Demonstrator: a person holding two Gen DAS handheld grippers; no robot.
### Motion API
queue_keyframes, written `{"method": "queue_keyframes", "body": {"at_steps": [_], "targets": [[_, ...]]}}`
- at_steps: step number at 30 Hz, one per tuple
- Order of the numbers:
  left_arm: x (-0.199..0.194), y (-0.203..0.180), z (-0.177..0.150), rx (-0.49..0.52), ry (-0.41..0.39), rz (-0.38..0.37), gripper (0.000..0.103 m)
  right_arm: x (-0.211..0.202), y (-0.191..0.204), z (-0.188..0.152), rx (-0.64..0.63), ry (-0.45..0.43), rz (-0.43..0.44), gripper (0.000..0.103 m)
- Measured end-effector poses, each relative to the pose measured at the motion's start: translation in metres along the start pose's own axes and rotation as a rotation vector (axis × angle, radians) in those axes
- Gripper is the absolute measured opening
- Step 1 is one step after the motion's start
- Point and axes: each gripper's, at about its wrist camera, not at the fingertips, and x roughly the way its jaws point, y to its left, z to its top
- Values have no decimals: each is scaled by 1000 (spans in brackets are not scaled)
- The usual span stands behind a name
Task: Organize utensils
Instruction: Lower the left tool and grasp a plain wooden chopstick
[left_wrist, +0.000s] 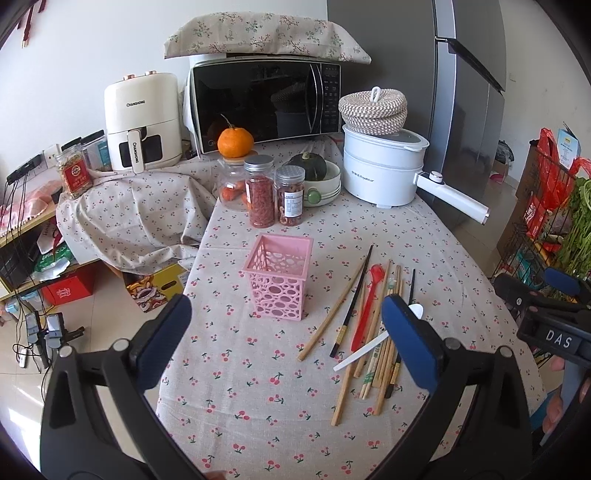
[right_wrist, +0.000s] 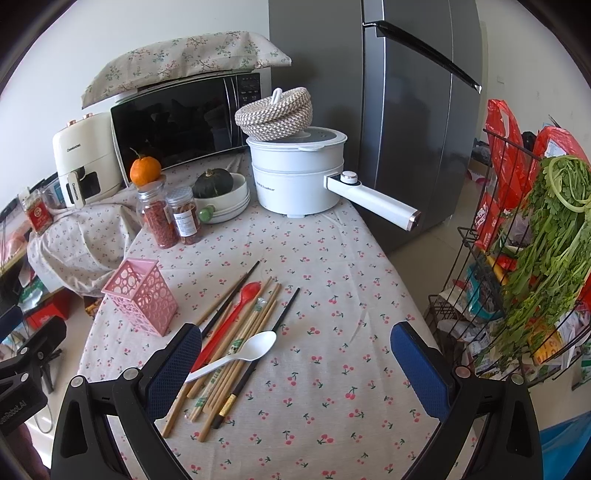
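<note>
A pink perforated utensil holder (left_wrist: 277, 278) stands upright and empty on the desk (left_wrist: 236, 369), which is covered with a cherry-print cloth; it sits at the centre of the left wrist view and at the left of the right wrist view. Just to its right in the left wrist view lies a loose heap of utensils: wooden chopsticks (right_wrist: 255, 328), black chopsticks (left_wrist: 352, 295) with gold bands, a red spoon (right_wrist: 225, 325) and a white plastic spoon (right_wrist: 240, 354) resting across the sticks. The left gripper (left_wrist: 286, 328) hovers over the near part of the desk with its blue-padded jaws spread wide, holding nothing; its right pad partly hides the heap. The right gripper (right_wrist: 295, 362) is likewise wide apart and empty, its left pad over the near ends of the chopsticks. Toward the top of both views stand two clear jars (left_wrist: 275, 194) of dried red food, a tangerine (left_wrist: 235, 142) on a glass jar, a dark green squash (left_wrist: 308, 166) in a white bowl, and a white electric pot (left_wrist: 384, 170) with a woven basket (left_wrist: 373, 109) on top. Behind them are a microwave (left_wrist: 258, 103) under a floral cloth, a cream air fryer (left_wrist: 142, 122) at upper left and a grey refrigerator (right_wrist: 406, 110). A wire rack (right_wrist: 491, 280) with leafy greens (right_wrist: 554, 229) fills the right edge of the right wrist view.
</note>
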Motion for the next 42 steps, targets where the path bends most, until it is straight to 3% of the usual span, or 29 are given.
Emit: {"method": "queue_keyframes", "body": {"at_steps": [4,10,17,20,22,25,29,34,42], "targets": [[8,-3,3,26,44,-24,102,5,-4,8,0,39,-1,103],[23,-20,20,99,143,-146,102,24,-9,30,-11,134,12,103],[69,-55,39,165,317,-197,101,68,-27,50,22,242,61,103],[102,-73,43,203,413,-200,90,94,-46,38,80,325,110,98],[129,-87,45,250,482,-200,63,109,-52,31,91,381,151,86],[175,-105,45,288,591,-182,42,126,-58,30,95,411,150,81],[222,-115,39,289,674,-140,35,145,-63,26,109,466,179,81],[260,-111,33,228,750,-143,17,155,-65,26,102,482,186,81],[271,-109,22,234,789,-132,13,165,-75,28,162,493,211,81]]}}
